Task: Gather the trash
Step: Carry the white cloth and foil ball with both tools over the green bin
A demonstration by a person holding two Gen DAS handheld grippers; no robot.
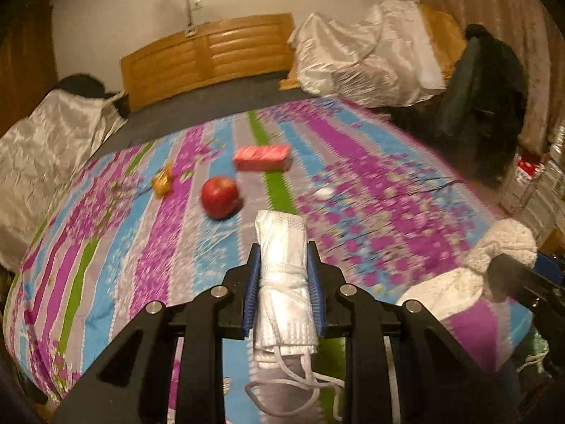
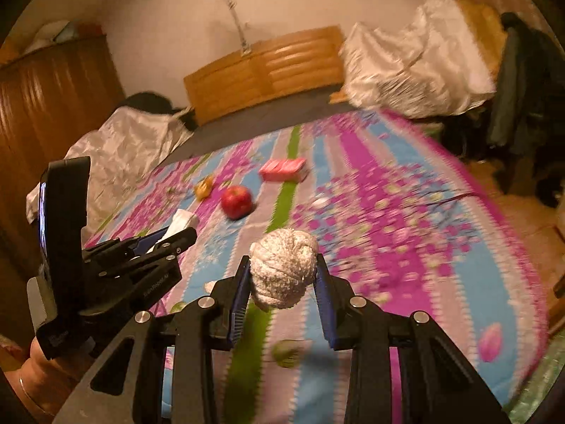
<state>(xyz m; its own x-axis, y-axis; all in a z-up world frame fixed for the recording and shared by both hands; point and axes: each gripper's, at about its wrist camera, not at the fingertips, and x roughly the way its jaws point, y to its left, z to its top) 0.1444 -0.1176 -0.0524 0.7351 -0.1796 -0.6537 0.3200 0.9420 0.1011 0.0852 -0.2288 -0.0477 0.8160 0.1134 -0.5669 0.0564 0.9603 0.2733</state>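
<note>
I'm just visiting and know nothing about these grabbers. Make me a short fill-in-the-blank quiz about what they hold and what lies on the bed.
1. The left gripper is clamped on a folded white ____.
2. The right gripper holds a fluffy white ____ of yarn.
3. The round red fruit lying on the floral bedspread is an ____.
4. Beyond that fruit lies a box coloured ____.

Missing words: face mask; ball; apple; pink

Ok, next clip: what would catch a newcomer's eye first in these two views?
Probably the loud bedspread striped in purple, blue and green, with a shiny red apple and a pink rectangular packet lying apart near its middle. Close up, the left gripper clamps a folded white face mask, and the right gripper pinches a fuzzy off-white wad.
</note>
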